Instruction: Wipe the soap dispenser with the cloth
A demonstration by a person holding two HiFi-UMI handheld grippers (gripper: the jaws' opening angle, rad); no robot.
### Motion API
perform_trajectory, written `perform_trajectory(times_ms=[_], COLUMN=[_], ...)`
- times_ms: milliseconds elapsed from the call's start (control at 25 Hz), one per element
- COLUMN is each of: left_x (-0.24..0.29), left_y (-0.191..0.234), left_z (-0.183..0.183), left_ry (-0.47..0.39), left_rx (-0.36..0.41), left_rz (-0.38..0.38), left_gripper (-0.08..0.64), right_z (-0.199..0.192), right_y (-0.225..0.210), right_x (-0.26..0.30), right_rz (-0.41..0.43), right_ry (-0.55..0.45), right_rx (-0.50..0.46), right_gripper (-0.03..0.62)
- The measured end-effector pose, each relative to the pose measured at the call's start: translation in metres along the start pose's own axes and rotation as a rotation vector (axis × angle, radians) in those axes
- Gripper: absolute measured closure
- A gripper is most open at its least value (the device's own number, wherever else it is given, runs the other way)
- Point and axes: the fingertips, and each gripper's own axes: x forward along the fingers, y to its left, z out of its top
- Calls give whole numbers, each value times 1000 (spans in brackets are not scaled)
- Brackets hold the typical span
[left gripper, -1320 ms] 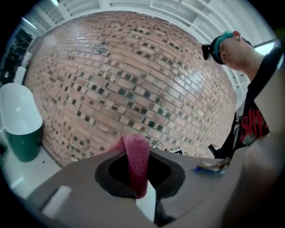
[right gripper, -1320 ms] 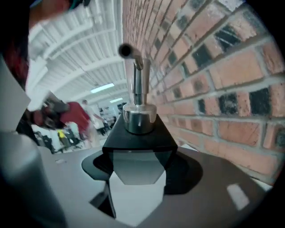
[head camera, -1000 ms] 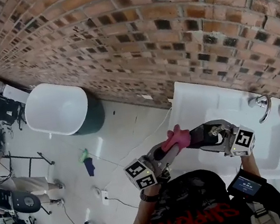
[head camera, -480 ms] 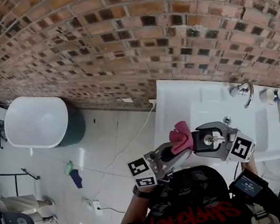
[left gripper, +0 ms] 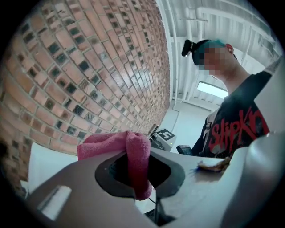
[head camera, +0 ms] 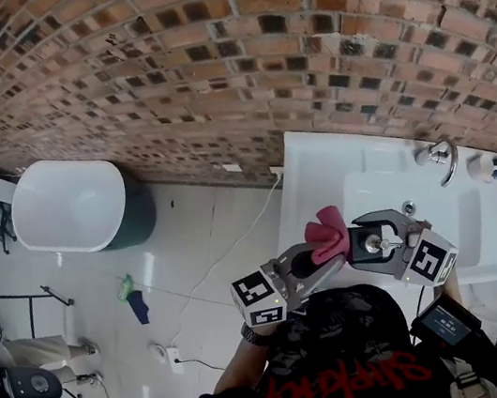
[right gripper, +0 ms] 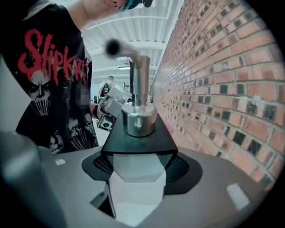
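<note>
left hand-held gripper (left gripper: pixel 138 171): closed on pink cloth (left gripper: pixel 133 149) | right hand-held gripper (right gripper: pixel 136 176): closed on soap dispenser (right gripper: pixel 136 118) | place: both held up over the sink's (head camera: pixel 319 166) near left part, cloth just beside dispenser

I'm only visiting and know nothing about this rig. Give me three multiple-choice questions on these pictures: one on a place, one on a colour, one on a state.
1. Where does the sink stand?
A) against the brick wall
B) mid-floor
C) on a shelf

2. What colour is the cloth?
A) blue
B) pink
C) white

3. How is the right gripper?
A) open, empty
B) shut on the cloth
C) shut on the soap dispenser

Answers:
1 A, its back edge meets the bricks.
2 B, pink folds stick out of the left gripper.
3 C, its jaws clamp the dispenser's body.
</note>
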Motion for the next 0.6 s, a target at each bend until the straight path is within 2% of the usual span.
perform_trajectory(times_ms=[80,160,320,360,480,600], left_x=[-1,0,0,0,0,0], left_y=[-15,-27,-20,-19,-22,-18], left_z=[14,26,8,4,8,12], left_ry=[9,43,226,238,207,195], left_rx=[71,149,374,399,407,435], left_rz=[-37,-61,26,31,31,73], left_gripper=[516,516,515,515,515,515], right_z=[-19,-30,-9,-5,3,21], right_y=[7,14,16,15,15,15], right_x=[12,23,22,19,10,1], right_rz=[15,24,19,19,23,13], right_ry=[83,106,-27,-41,-74,-196], right_rx=[-10,-15,32,38,32,44], right_gripper=[287,287,287,288,287,288])
